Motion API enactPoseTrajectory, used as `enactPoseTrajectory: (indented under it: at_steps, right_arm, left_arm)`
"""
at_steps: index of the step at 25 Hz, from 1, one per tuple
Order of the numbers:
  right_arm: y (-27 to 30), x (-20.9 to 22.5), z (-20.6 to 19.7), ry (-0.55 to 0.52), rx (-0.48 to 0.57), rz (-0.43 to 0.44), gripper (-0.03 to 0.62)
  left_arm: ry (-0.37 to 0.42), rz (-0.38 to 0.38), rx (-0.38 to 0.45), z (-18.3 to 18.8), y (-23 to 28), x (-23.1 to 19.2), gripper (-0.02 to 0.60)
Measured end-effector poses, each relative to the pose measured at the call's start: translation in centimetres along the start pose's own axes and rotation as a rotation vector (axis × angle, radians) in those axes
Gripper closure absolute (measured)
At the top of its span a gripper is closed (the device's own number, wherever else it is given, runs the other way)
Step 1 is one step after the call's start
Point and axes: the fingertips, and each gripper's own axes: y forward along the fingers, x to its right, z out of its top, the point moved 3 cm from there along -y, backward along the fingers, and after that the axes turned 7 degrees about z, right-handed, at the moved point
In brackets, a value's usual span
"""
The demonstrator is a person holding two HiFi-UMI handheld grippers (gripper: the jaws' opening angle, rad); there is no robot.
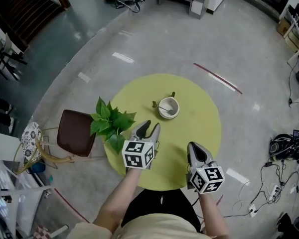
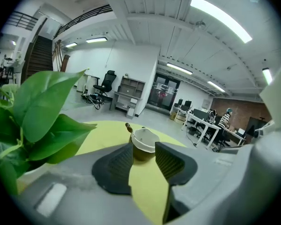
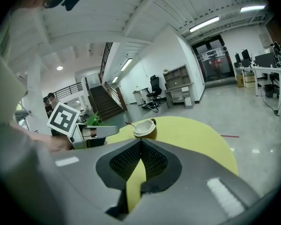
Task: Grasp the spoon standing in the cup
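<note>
A round yellow-green bench (image 1: 207,133) is standing on a shiny grey floor (image 1: 164,44) in a big office. Two tongs are hovering over its near edge, tipping slightly down. The left tongs (image 1: 153,125) are gaping wide, empty. The right tongs (image 1: 193,146) are pinching together, empty. Farther on, one cup (image 1: 170,107) is holding one spoon (image 1: 164,108).

Spoon (image 1: 164,108) in cup (image 1: 177,103) on table (image 1: 199,133), plant (image 1: 111,123) at table's left edge, chair (image 1: 75,139) left of plant

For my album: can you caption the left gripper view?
Open left gripper aims at the cup holding a spoon on the yellow-green table, green leaves alongside.
</note>
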Motion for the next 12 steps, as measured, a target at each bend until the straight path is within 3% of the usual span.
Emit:
enactPoseTrajectory:
  at_steps: [12]
  right_arm:
    - [3.3,3.1,0.0,0.033,-0.059,0.036,0.592]
  left_arm:
    - [-0.056,0.052,-0.028,0.9,5.5,-1.4,0.423]
